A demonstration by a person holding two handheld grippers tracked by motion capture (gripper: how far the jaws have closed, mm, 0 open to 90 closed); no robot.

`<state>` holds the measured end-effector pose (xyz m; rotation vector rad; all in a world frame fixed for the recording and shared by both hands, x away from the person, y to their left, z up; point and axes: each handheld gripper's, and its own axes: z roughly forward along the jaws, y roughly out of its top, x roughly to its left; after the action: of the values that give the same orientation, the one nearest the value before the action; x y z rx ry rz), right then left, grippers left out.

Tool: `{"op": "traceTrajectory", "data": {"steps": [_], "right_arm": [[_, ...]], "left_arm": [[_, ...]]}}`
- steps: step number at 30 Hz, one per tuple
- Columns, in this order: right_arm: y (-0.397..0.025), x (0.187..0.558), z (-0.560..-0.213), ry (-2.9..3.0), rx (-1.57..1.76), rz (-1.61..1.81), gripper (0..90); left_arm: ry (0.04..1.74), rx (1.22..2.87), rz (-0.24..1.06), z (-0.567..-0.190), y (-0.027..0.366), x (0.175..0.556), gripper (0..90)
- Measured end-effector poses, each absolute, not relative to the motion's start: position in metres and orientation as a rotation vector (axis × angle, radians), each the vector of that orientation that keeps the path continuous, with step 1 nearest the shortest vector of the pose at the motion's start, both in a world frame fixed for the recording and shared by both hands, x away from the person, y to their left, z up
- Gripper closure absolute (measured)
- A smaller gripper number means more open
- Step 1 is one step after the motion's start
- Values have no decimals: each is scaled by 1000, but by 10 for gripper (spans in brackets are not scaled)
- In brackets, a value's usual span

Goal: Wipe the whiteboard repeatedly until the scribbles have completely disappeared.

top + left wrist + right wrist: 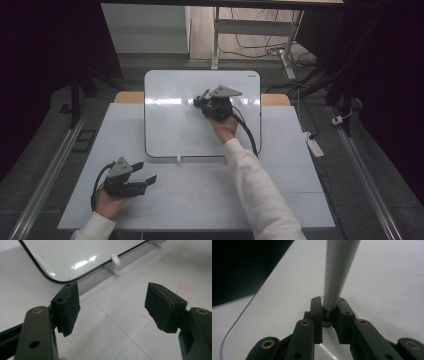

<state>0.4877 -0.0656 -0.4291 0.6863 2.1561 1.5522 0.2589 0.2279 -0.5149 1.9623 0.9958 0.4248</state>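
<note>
Near the desk (280, 195) front left corner, left gripper (145, 172) in the person's left hand (107, 200), jaws spread wide with nothing between them, seen in the left gripper view hanging over bare desk surface just off the whiteboard's rounded corner. Toward the far edge, centred, a whiteboard (170, 125) propped on small white clips (115, 260) at its near edge. Over the whiteboard's upper right part, right gripper (200, 100) in the right hand (225, 127), white sleeve (260, 190) reaching across the desk. In the right gripper view, jaws pinched on the end of a grey pen-like rod (337, 272), its far end out of frame; whether its tip touches the whiteboard cannot be told.
</note>
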Motion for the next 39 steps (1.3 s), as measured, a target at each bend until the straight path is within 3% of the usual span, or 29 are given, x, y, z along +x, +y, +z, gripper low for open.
{"op": "traceTrajectory", "data": {"steps": [8, 13, 17, 22, 27, 33, 39], "right_arm": [[-79, 494, -421, 2051, 776, 1551, 773], [-63, 477, -433, 2193, 604, 1469, 773], [-78, 489, -428, 2070, 762, 1551, 773], [-61, 476, -437, 2166, 658, 1520, 773], [-63, 493, -426, 2067, 742, 1578, 773], [-45, 480, -435, 2187, 611, 1522, 773], [-62, 497, -420, 2032, 761, 1556, 773]], "left_arm": [[992, 1959, 430, -514, 227, 257, 287], [991, 1966, 429, -515, 227, 258, 287], [989, 1961, 434, -513, 227, 256, 287], [993, 1966, 424, -515, 226, 259, 287], [990, 1960, 432, -514, 226, 256, 287], [993, 1956, 429, -514, 228, 258, 287], [988, 1953, 433, -514, 227, 257, 288]]}}
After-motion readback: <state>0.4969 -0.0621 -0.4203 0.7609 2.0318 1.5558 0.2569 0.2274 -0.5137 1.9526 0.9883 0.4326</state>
